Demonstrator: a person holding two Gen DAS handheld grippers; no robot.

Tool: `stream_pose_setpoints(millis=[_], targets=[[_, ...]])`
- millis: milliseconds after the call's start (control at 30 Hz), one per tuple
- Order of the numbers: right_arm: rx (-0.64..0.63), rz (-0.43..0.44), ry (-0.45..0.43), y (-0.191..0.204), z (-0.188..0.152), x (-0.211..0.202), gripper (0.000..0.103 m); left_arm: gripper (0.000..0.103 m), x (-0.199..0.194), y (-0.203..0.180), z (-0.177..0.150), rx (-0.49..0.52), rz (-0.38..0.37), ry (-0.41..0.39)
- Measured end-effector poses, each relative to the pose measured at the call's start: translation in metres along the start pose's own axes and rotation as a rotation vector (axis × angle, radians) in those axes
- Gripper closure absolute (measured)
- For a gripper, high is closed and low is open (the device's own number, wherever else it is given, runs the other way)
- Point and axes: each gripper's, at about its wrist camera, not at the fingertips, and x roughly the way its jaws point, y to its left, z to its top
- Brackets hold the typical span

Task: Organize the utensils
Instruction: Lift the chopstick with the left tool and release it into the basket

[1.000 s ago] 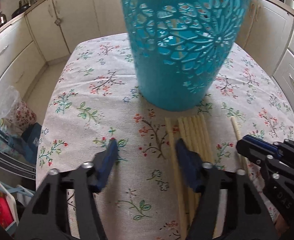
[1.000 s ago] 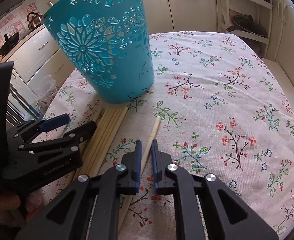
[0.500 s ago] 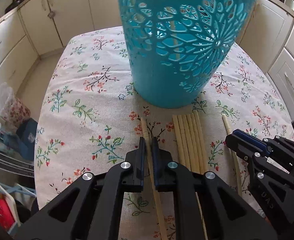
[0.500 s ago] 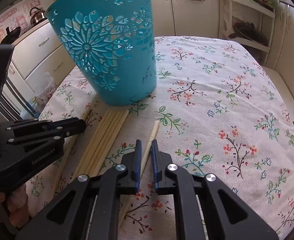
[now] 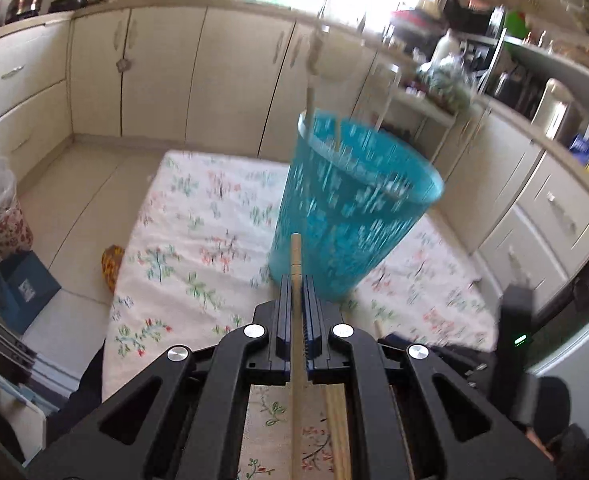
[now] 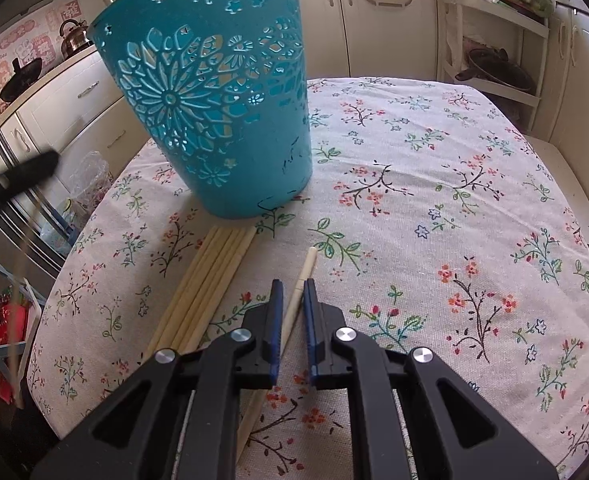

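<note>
Left gripper point(image 5: 297, 280) raised above the floral tablecloth point(image 5: 198, 240), jaws clamped on a single chopstick point(image 5: 295, 252) whose tip pokes forward past the blue pads, toward the lower wall of the teal basket point(image 5: 346, 216). Blurred in the left wrist view, that basket; upright on the far right part of the cloth, with pale sticks point(image 5: 310, 96) rising out of its rim. Under the left gripper body, more chopsticks point(image 5: 337, 432) lying flat on the cloth.

In the right wrist view: teal basket point(image 6: 214, 112) at far left of centre, cut-out flower pattern on its wall, standing on the tablecloth point(image 6: 434, 208). Just near of its base, a bundle of chopsticks point(image 6: 210, 276) lying side by side, ends almost touching the basket foot. Right of the bundle and slightly apart, one lone chopstick point(image 6: 303, 276) flat on the cloth, running near to far. Right gripper point(image 6: 293, 286) low over the cloth, fingers at a narrow gap on either side of that lone chopstick; contact with the pads not clear. Kitchen cabinets point(image 6: 374, 20) along the far wall.
</note>
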Motion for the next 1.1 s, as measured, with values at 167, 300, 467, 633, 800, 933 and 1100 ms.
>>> stream_pose_setpoints(millis=[167, 300, 467, 633, 800, 933, 1100], targets=[[-0.02, -0.007, -0.003, 0.006, -0.002, -0.001, 0.086, 0.098, -0.035, -0.013, 0.037, -0.009, -0.074, -0.132], [-0.031, -0.009, -0.004, 0.009, -0.004, -0.001, 0.083, 0.098, -0.054, -0.028, 0.072, -0.009, -0.113, -0.241], [-0.039, -0.005, -0.004, 0.009, -0.003, -0.001, 0.08, 0.098, -0.06, -0.05, 0.114, -0.005, -0.108, -0.365], [-0.035, 0.003, -0.003, 0.01, -0.003, -0.001, 0.079, 0.098, -0.044, -0.061, 0.142, -0.035, -0.05, -0.465], [-0.029, 0.013, -0.003, 0.007, -0.003, -0.001, 0.079, 0.098, -0.015, -0.062, 0.159, -0.065, 0.035, -0.54], [-0.024, 0.021, -0.002, 0.003, -0.001, -0.001, 0.078, 0.098, 0.007, -0.057, 0.163, -0.092, 0.06, -0.537], [-0.015, 0.032, -0.002, 0.0, -0.001, -0.001, 0.078, 0.098, 0.028, -0.051, 0.151, -0.104, 0.079, -0.515]])
